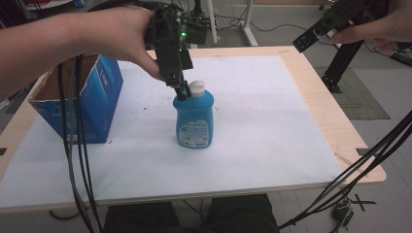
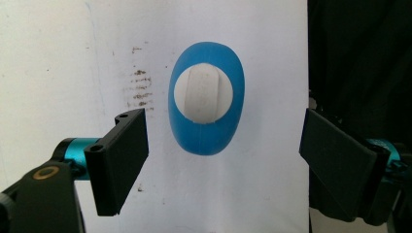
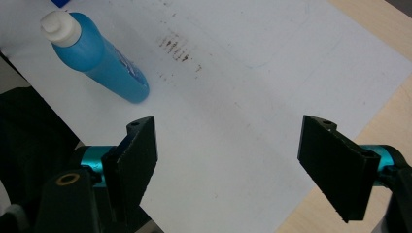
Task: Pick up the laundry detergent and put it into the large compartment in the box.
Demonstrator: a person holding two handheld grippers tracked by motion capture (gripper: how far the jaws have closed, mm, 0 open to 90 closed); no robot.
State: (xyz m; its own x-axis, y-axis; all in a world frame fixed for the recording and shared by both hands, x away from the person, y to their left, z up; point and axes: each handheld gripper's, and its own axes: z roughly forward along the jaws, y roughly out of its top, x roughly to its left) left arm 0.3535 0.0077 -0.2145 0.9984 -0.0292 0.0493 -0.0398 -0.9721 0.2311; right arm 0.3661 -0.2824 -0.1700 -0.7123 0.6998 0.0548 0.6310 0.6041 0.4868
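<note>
A bottle stands upright near the middle of the worktop, on a sheet that covers most of it. A box sits on the sheet to the bottle's left, near the worktop's left edge. The left tongs hang straight above the bottle, at its cap. The right tongs are held well apart, above the worktop's far right corner.
</note>
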